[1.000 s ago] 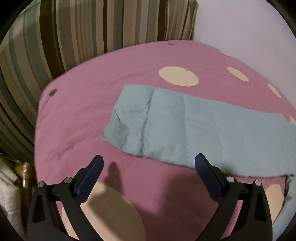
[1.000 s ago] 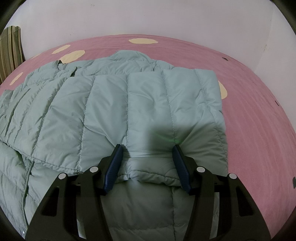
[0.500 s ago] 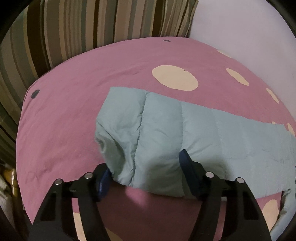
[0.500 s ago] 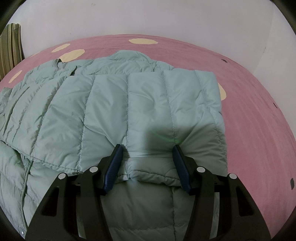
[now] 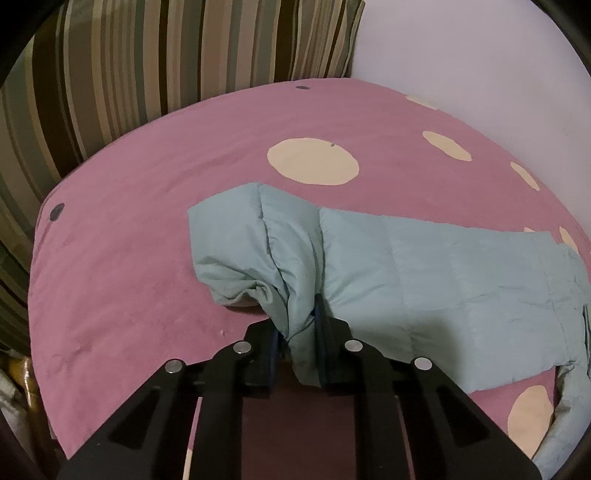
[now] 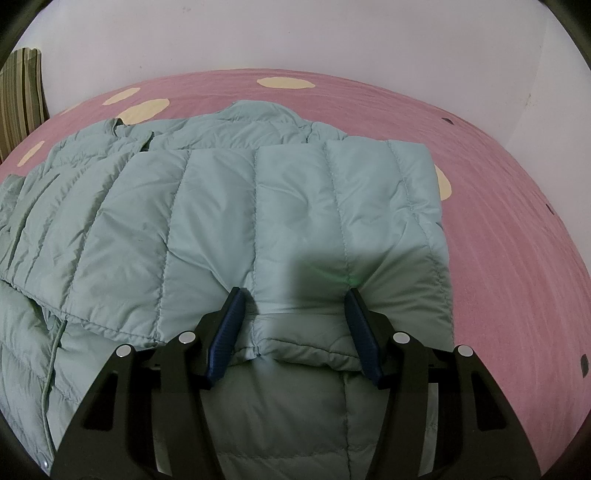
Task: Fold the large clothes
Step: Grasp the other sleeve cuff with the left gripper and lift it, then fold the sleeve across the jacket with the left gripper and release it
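Observation:
A pale green quilted jacket lies on the pink bed cover. In the left wrist view its long sleeve (image 5: 424, 280) stretches in from the right. My left gripper (image 5: 297, 328) has the sleeve's cuff end bunched between its blue pads, and the jaws are closing on it. In the right wrist view the jacket body (image 6: 147, 229) fills the middle, with the other sleeve (image 6: 295, 206) folded across it. My right gripper (image 6: 295, 325) holds that sleeve's cuff end, both pads dimpling the puffy cloth between them.
The pink cover with cream dots (image 5: 147, 240) spreads around the jacket. A striped cushion (image 5: 166, 59) stands at the far left end. A white wall (image 6: 295, 33) runs behind the bed. The bed edge falls away at the left of the left wrist view.
My left gripper moved onto the sleeve's cuff end and its jaws went from wide open to pinched on the cloth, which now bunches up. The right gripper and its fold have not moved.

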A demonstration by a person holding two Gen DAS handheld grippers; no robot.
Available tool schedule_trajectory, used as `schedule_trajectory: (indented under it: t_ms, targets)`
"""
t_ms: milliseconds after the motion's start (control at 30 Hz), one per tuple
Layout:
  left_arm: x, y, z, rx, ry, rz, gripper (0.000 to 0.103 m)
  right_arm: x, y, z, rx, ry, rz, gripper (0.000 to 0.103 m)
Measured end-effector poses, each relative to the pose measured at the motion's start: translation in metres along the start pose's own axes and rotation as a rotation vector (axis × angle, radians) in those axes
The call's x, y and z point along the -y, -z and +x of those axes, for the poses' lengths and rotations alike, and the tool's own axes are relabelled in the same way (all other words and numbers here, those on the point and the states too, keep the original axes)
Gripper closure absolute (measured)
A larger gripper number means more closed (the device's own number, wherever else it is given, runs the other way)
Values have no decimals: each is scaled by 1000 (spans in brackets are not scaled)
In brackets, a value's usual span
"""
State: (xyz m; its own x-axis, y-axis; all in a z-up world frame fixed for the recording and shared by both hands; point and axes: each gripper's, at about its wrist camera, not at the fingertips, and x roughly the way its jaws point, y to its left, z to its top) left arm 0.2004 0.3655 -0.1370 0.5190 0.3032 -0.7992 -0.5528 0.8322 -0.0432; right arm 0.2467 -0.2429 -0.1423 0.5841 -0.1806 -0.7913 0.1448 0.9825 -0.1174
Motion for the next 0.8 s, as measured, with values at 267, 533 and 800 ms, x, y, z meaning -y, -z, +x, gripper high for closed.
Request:
schedule_trajectory:
  t_ms: [267, 533, 800]
  targets:
    - [52, 2, -37, 95, -84, 136, 89, 0, -1, 0, 1, -2, 1, 47]
    - [133, 14, -75, 147, -40, 261, 89, -1, -2, 1, 3, -9, 12, 47]
    - [240, 51, -110, 195, 68, 422, 89, -1, -2, 2, 5, -21, 30, 47]
